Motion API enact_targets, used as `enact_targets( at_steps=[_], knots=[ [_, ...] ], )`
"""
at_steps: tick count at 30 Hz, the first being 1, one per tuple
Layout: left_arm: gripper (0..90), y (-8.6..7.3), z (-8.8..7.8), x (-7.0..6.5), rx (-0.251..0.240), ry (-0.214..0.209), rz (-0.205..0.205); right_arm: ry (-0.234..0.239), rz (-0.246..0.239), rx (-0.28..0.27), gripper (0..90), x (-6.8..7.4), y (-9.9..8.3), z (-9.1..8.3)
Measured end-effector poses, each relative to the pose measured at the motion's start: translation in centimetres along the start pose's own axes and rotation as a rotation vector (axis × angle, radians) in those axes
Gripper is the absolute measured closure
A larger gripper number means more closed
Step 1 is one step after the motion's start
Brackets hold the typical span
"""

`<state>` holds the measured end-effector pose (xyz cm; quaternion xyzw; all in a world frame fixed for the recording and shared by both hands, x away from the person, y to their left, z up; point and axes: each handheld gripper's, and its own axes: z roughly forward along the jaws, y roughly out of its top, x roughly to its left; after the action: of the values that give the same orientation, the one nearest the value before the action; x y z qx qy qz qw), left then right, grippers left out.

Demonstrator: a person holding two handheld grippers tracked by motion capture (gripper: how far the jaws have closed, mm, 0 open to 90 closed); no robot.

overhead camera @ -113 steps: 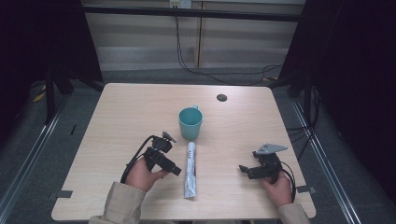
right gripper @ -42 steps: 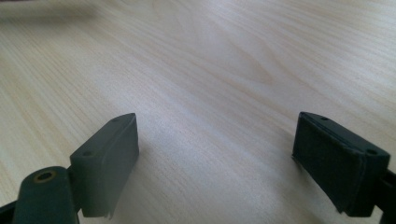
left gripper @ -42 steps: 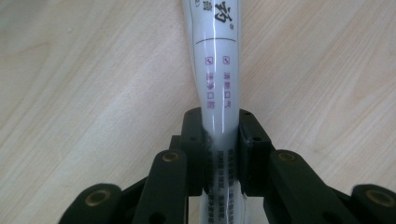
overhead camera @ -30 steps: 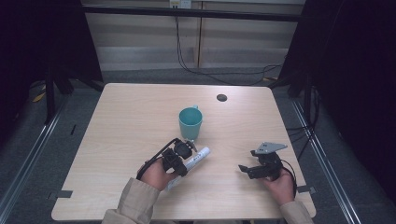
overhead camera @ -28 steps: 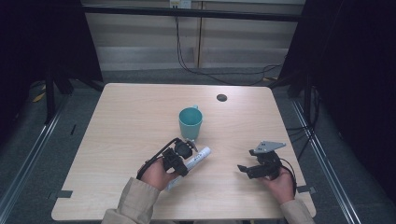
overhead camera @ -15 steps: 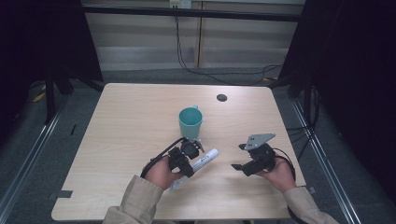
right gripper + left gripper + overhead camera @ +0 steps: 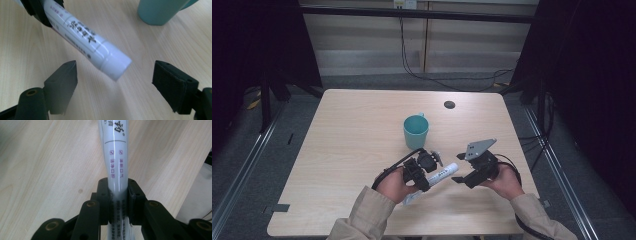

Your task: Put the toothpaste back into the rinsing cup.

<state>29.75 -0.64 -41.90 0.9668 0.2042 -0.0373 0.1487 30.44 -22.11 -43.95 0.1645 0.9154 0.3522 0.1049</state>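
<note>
My left hand-held gripper [image 7: 428, 172] has picked the white tube [image 7: 443, 175] up off the tabletop [image 7: 342, 145], where it lay flat seconds ago, and swung its capped end toward my right. The jaws clamp the tube's lower body [image 7: 117, 195], holding it slanted above the wood just in front of the teal cup [image 7: 416, 131]. My right hand-held gripper [image 7: 115, 85] has come in from the right edge and risen; its jaws stand wide, either side of the cap [image 7: 116, 65], not touching. I judge a cap grab is next.

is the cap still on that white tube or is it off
On. The white tube ends in a smooth, closed cap facing the open right gripper; no nozzle shows.
</note>
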Motion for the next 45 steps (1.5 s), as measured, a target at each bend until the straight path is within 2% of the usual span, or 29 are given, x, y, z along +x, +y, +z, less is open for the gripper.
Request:
enact_targets(
  at_steps=[11, 12, 17, 21, 25, 28, 30, 34, 36, 37, 38, 39, 40, 45],
  knots=[
    [75.5, 0.8, 0.3, -0.6, -0.006, -0.018, 0.039, 0.067, -0.048, 0.053, 25.0, 0.8, 0.8, 1.4],
    [75.5, 0.8, 0.2, -0.6, -0.011, -0.018, 0.042, 0.082, -0.059, 0.062, 27.5, 1.0, 0.8, 1.8],
    [75.5, 0.9, 0.3, -0.6, -0.012, -0.024, 0.042, 0.09, -0.078, 0.076, 30.7, 1.1, 0.7, 2.1],
    [75.5, 1.0, 0.2, -0.6, -0.019, -0.038, 0.059, 0.107, -0.129, 0.109, 41.3, 1.7, 1.0, 2.3],
    [74.6, 1.0, 0.2, -0.6, -0.035, -0.032, 0.048, 0.109, -0.169, 0.14, 52.9, 1.9, 0.8, 2.2],
    [71.1, 0.9, 0.1, -0.1, -0.047, -0.038, 0.038, 0.101, -0.176, 0.137, 60.6, 2.3, 0.6, 2.1],
    [68.2, 0.8, 0.2, -0.1, -0.043, -0.038, 0.037, 0.096, -0.201, 0.139, 64.6, 2.9, 0.6, 2.2],
    [61.1, 0.5, 0.3, 0.1, -0.049, 0.004, 0.042, 0.096, -0.204, 0.145, 67.1, 3.2, 0.5, 2.4],
    [49.4, 0.3, -0.2, 0.2, -0.074, 0.027, 0.041, 0.088, -0.192, 0.158, 67.8, 3.2, 0.4, 2.3],
    [46.9, 0.2, -0.3, 0.2, -0.079, 0.022, 0.032, 0.084, -0.184, 0.169, 68.0, 3.1, 0.3, 2.3],
    [46.1, 0.1, -0.5, 0.3, -0.071, 0.02, 0.049, 0.077, -0.182, 0.169, 68.0, 3.0, 0.1, 2.2],
    [43.5, 0.1, -0.5, 0.3, -0.071, 0.02, 0.049, 0.077, -0.182, 0.169, 68.0, 3.0, 0.1, 2.2],
    [40.7, -0.2, -0.8, 0.3, -0.089, 0.031, 0.059, 0.061, -0.175, 0.175, 68.0, 2.8, -0.2, 1.9],
    [36.3, -0.7, -1.2, 0.7, -0.1, 0.057, 0.062, 0.045, -0.162, 0.18, 67.9, 2.5, -0.6, 1.4]
  ],
)
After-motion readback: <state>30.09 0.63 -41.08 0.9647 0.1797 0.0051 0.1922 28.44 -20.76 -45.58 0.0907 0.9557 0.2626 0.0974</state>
